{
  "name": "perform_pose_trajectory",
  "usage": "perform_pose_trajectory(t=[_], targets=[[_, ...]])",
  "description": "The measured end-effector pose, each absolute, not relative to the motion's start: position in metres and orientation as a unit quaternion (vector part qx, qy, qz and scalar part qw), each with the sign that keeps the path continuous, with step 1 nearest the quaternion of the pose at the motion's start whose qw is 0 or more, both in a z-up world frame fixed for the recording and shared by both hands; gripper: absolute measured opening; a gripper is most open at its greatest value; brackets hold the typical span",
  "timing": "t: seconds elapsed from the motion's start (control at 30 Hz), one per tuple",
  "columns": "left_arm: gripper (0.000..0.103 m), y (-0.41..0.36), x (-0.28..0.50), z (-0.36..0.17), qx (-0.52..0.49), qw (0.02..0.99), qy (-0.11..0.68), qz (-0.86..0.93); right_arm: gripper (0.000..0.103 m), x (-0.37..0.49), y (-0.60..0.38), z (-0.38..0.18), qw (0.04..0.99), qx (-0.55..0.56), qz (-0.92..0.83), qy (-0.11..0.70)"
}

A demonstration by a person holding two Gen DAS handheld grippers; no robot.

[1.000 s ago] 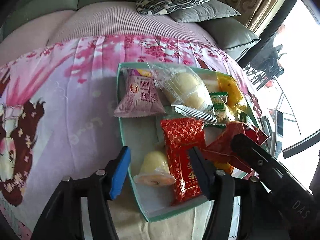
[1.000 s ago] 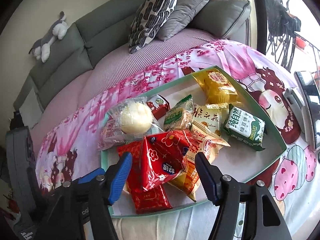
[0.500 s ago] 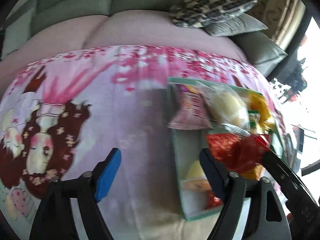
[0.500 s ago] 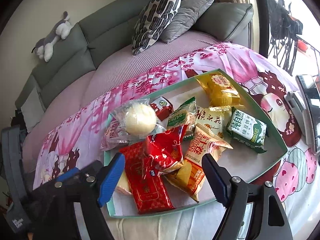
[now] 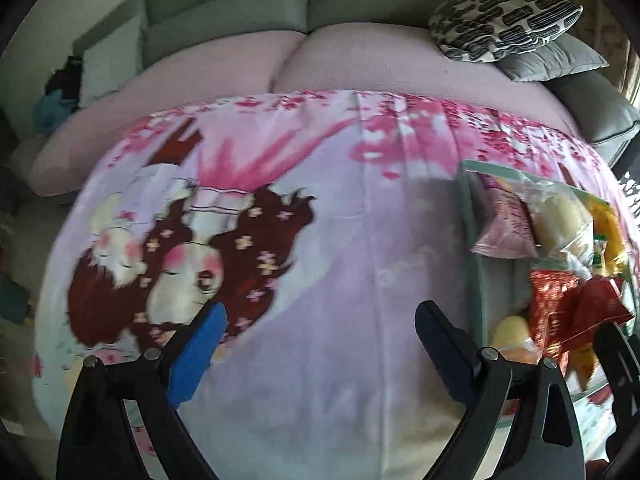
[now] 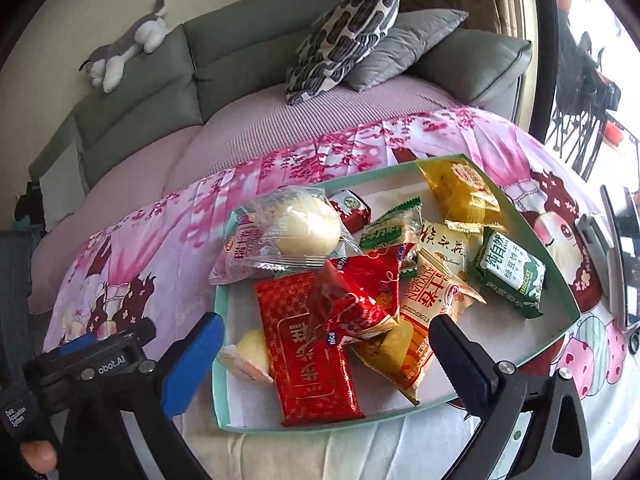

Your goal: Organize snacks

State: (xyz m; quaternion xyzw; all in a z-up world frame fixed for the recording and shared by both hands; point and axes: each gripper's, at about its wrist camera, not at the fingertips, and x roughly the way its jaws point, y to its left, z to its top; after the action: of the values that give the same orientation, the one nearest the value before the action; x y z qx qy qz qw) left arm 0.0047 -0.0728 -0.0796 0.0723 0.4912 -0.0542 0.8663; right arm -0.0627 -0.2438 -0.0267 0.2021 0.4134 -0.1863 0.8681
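A teal tray (image 6: 400, 166) on the pink printed cloth holds several snack packets. A red triangular packet (image 6: 360, 292) lies loose on a flat red packet (image 6: 308, 348), beside an orange one (image 6: 424, 308). My right gripper (image 6: 326, 360) hovers over the tray's near side. Its jaws are opening wide and the pads touch nothing. My left gripper (image 5: 320, 352) is over bare cloth to the left of the tray (image 5: 478, 248). Its jaws are opening too, with nothing between them. Its black body (image 6: 100, 360) shows at the lower left of the right wrist view.
A bun in a clear bag (image 6: 308, 228), a green biscuit pack (image 6: 508, 272), a yellow packet (image 6: 460, 188) and a jelly cup (image 6: 252, 352) also lie in the tray. A phone (image 6: 624, 260) lies right of it. Cushions (image 6: 352, 36) and a plush toy (image 6: 124, 48) sit on the sofa behind.
My left gripper swung left, off the tray and over the cloth, and widened. My right gripper opened and let go of the red triangular packet, which dropped onto the pile.
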Motion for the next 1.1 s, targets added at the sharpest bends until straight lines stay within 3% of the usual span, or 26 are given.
perform_pose_trajectory(t=[0.57,1.1], targets=[[0.096,-0.034,-0.055,-0.082,0.076,0.866,0.491,-0.053,0.103,-0.106,-0.210,-0.031,0.873,0.173,-0.182,0.417],[0.096,-0.021,-0.061,-0.076,0.036,0.879,0.473,-0.056,0.103,-0.110,-0.199,-0.025,0.874,0.157,-0.187,0.420]])
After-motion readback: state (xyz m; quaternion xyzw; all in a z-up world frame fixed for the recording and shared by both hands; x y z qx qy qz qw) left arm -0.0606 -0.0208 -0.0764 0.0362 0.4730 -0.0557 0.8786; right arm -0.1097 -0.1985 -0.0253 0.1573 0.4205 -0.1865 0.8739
